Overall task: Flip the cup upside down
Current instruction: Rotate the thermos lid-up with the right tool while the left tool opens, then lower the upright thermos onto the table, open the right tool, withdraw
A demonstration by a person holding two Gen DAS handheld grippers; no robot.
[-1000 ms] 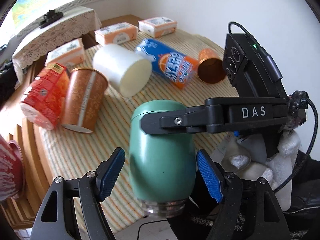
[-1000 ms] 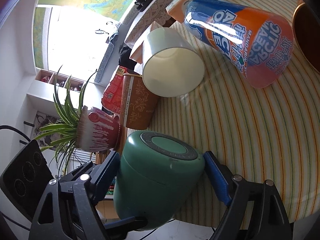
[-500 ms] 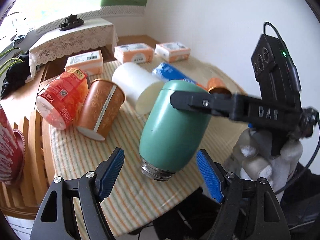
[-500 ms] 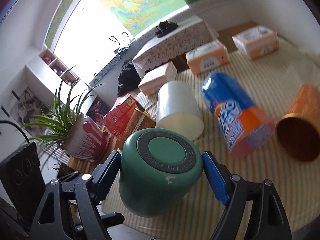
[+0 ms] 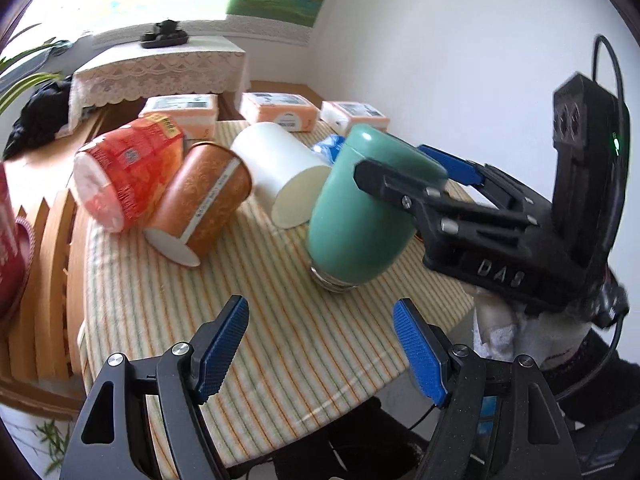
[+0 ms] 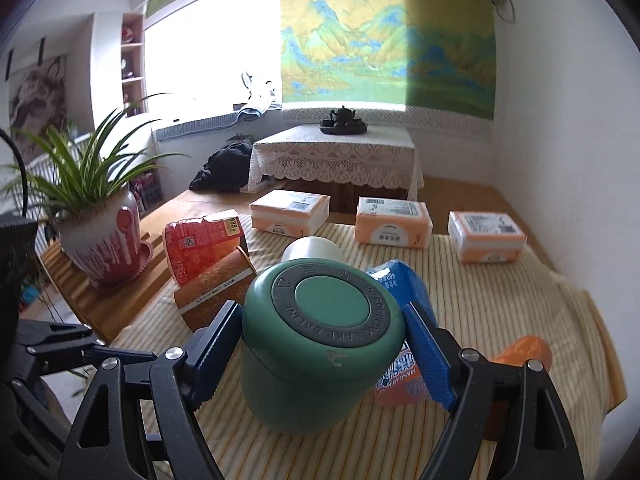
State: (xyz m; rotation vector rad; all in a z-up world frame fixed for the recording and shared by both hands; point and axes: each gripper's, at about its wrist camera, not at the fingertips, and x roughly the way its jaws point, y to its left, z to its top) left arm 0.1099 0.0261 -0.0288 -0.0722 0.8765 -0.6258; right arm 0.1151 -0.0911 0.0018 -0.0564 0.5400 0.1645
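A green cup (image 5: 360, 208) is held upside down and slightly tilted, its threaded metal mouth touching the striped tablecloth (image 5: 304, 344). My right gripper (image 6: 324, 356) is shut on the green cup (image 6: 316, 340), whose rubber-ringed base faces the right wrist camera. In the left wrist view the right gripper (image 5: 420, 176) reaches in from the right and clamps the cup near its base. My left gripper (image 5: 320, 352) is open and empty, in front of the cup and a little apart from it.
Lying on the cloth behind the cup are a brown paper cup (image 5: 200, 204), a red cup (image 5: 128, 176), a white cup (image 5: 280, 172) and a blue-orange cup (image 6: 400, 292). Three tissue packs (image 6: 394, 222) sit at the far edge. A potted plant (image 6: 100, 236) stands left.
The right gripper has carried the green cup away from the left gripper and turned it mouth-down onto the cloth. The left gripper has pulled back and stayed open.
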